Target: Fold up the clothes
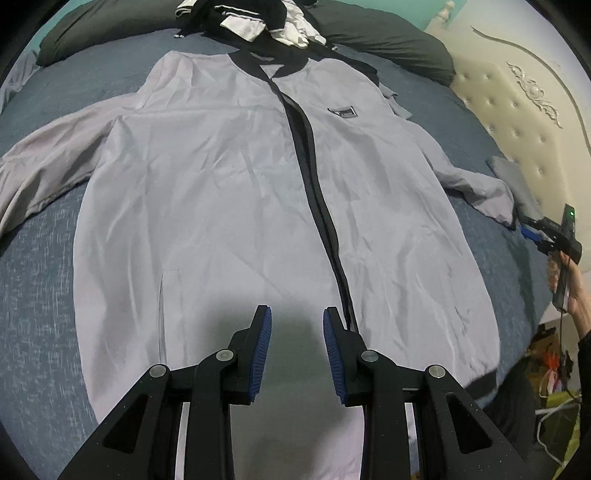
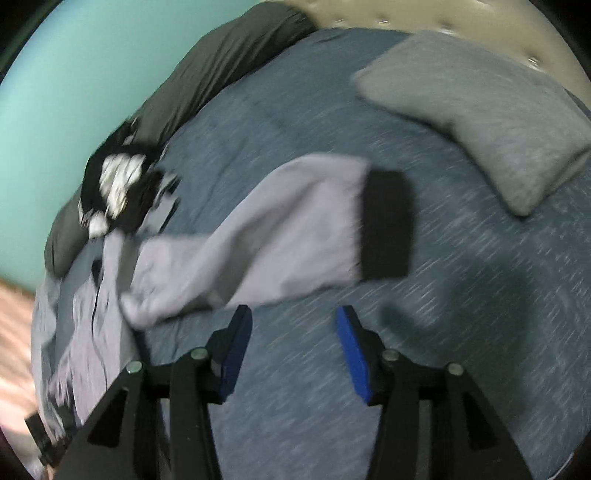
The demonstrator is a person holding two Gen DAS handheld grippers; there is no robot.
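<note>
The bed (image 1: 44, 258), covered in a mottled blue-grey sheet, filled most of what I saw, with a dark bolster (image 1: 388, 40) along its far edge and a cream tufted headboard (image 1: 517, 122) to one side. Spread flat across it lay the jacket (image 1: 207, 206), pale lilac-grey and lightly creased, front up, its black zipper band (image 1: 317, 206) running from the dark collar down toward the hem. A small dark badge (image 1: 341, 111) sat on the chest beside the zip. Its sleeves reached out to either side; the one nearest my right gripper (image 2: 293, 314) ended in a black ribbed cuff (image 2: 386, 225) lying flat on the sheet. A grey pillow (image 2: 480, 114) rested beyond that cuff, and a black-and-white bundle of clothes (image 1: 258, 18) sat past the collar. My left gripper (image 1: 297, 314) hovered over the lower front panel, fingers parted with nothing between them. My right fingers were spread wider, also empty, just short of the sleeve.
</note>
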